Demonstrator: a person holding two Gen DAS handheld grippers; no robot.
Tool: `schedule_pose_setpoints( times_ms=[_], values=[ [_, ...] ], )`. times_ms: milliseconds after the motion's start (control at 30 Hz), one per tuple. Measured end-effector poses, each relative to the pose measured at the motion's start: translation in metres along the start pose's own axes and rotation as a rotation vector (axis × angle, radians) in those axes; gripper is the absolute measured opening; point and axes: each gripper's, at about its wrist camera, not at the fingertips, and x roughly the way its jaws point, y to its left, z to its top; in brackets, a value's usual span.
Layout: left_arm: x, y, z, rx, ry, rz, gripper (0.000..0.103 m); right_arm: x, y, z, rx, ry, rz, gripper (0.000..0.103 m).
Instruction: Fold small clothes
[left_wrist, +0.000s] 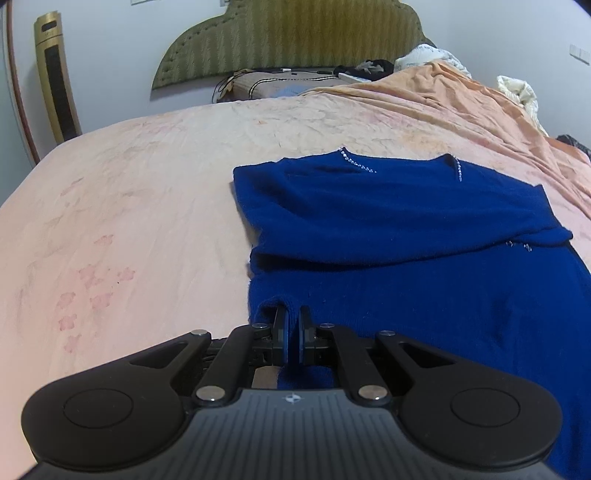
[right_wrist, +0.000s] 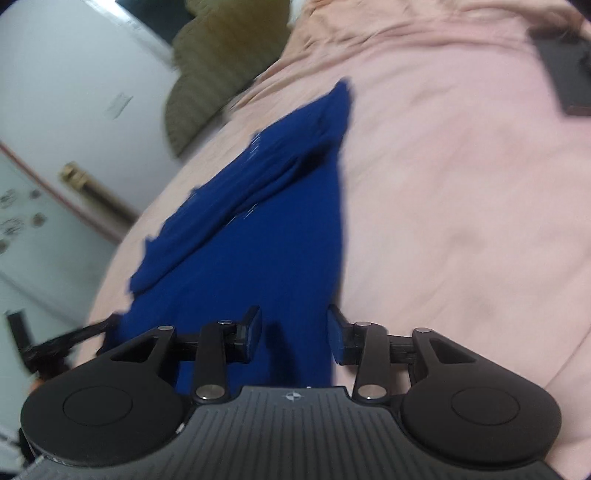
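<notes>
A dark blue knit sweater (left_wrist: 406, 221) with small rhinestones at the neckline lies flat on the pink bedsheet (left_wrist: 129, 203), its sleeves folded across the body. My left gripper (left_wrist: 291, 314) is shut on a pinched fold of the sweater's near left hem corner, and the cloth stands up between the pads. In the blurred, tilted right wrist view my right gripper (right_wrist: 294, 317) is open just above the sweater (right_wrist: 258, 240) near its right edge. Blue cloth lies under the gap, but the pads do not press on it.
An olive padded headboard (left_wrist: 288, 40) and a gold standing appliance (left_wrist: 57, 77) are at the back wall. An orange blanket (left_wrist: 443, 96) and white bedding (left_wrist: 517, 92) pile up at the far right. A dark flat object (right_wrist: 565, 74) lies on the bed (right_wrist: 461, 184).
</notes>
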Motion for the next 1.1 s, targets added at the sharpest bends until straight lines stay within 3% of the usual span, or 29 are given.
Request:
schedule_pose_setpoints(
  times_ms=[33, 200, 300, 400, 533, 567, 600, 633, 667, 733, 800, 833, 933, 1000, 1100],
  values=[
    [-0.001, 0.0, 0.001, -0.01, -0.003, 0.005, 0.005, 0.003, 0.004, -0.001, -0.016, 0.0, -0.016, 0.008],
    [-0.009, 0.002, 0.022, -0.055, -0.037, 0.005, 0.005, 0.009, 0.024, 0.031, -0.076, -0.12, -0.046, 0.008],
    [0.003, 0.001, 0.034, -0.06, -0.062, 0.034, 0.005, 0.02, 0.048, 0.062, -0.209, -0.182, -0.123, 0.008],
    [0.027, 0.001, 0.037, -0.041, -0.028, 0.063, 0.006, 0.04, 0.054, 0.088, -0.271, -0.197, -0.203, 0.008],
    [0.03, 0.01, 0.031, -0.065, 0.011, 0.071, 0.011, 0.055, 0.046, 0.09, -0.243, -0.17, -0.322, 0.033],
    [0.025, 0.012, 0.028, -0.064, 0.01, 0.087, 0.015, 0.051, 0.047, 0.086, -0.242, -0.184, -0.332, 0.042],
    [0.019, 0.012, 0.025, -0.053, 0.006, 0.11, 0.019, 0.042, 0.044, 0.077, -0.242, -0.206, -0.337, 0.044],
    [0.013, 0.012, 0.021, -0.037, 0.0, 0.133, 0.033, 0.032, 0.044, 0.069, -0.243, -0.222, -0.347, 0.045],
    [0.007, 0.009, 0.017, -0.022, -0.007, 0.159, 0.055, 0.024, 0.044, 0.061, -0.241, -0.23, -0.359, 0.045],
    [-0.006, -0.001, 0.007, -0.01, -0.042, 0.201, 0.082, 0.008, 0.048, 0.044, -0.227, -0.233, -0.32, 0.043],
    [-0.016, -0.02, -0.002, 0.027, -0.077, 0.21, 0.082, 0.002, 0.06, 0.027, -0.26, -0.195, -0.244, 0.046],
    [-0.019, -0.031, -0.006, 0.051, -0.084, 0.214, 0.082, 0.004, 0.068, 0.018, -0.3, -0.173, -0.216, 0.052],
    [-0.021, -0.062, -0.018, 0.118, -0.1, 0.25, 0.082, 0.024, 0.09, 0.001, -0.434, -0.099, -0.195, 0.063],
    [-0.013, -0.073, -0.023, 0.147, -0.062, 0.303, 0.082, 0.043, 0.096, -0.007, -0.505, -0.047, -0.275, 0.065],
    [-0.01, -0.077, -0.028, 0.145, -0.023, 0.3, 0.082, 0.058, 0.102, -0.015, -0.633, -0.091, -0.559, 0.066]
  ],
)
